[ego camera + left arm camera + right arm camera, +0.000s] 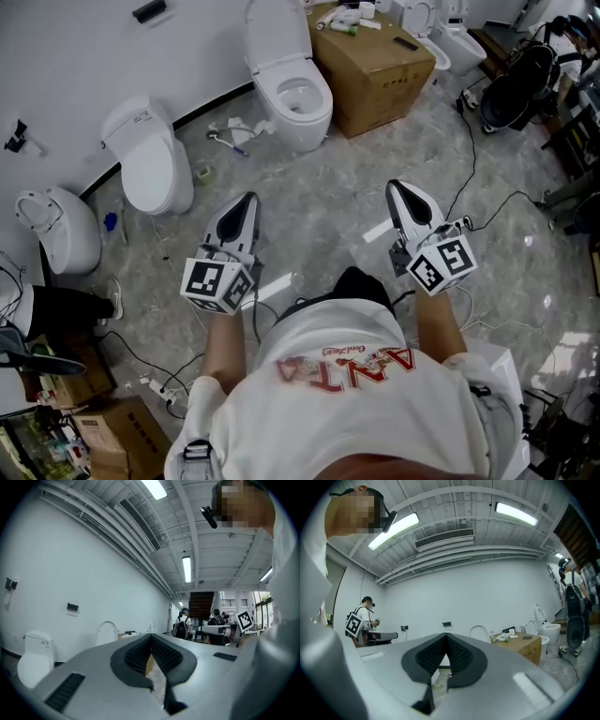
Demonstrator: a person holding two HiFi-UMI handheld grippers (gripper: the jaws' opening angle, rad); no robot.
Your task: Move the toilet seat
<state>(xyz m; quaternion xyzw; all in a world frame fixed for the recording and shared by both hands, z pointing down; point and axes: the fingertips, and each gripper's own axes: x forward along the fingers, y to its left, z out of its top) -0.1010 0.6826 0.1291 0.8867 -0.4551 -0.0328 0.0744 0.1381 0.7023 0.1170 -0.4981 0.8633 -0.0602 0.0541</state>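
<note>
at the floor's (328, 211) far edge, beside the box (375, 80), the toilet seat (277, 37) waited untouched. left gripper (246, 202) and right gripper (401, 187) were pressed together, empty, well short of it. approach step, likely; next they needed to reach forward and spread.

Toilet (289, 77) L of cardboard box (380, 80), nr wall (84, 47)

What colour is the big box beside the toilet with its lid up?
Brown. The cardboard box shows best in the head view.
</note>
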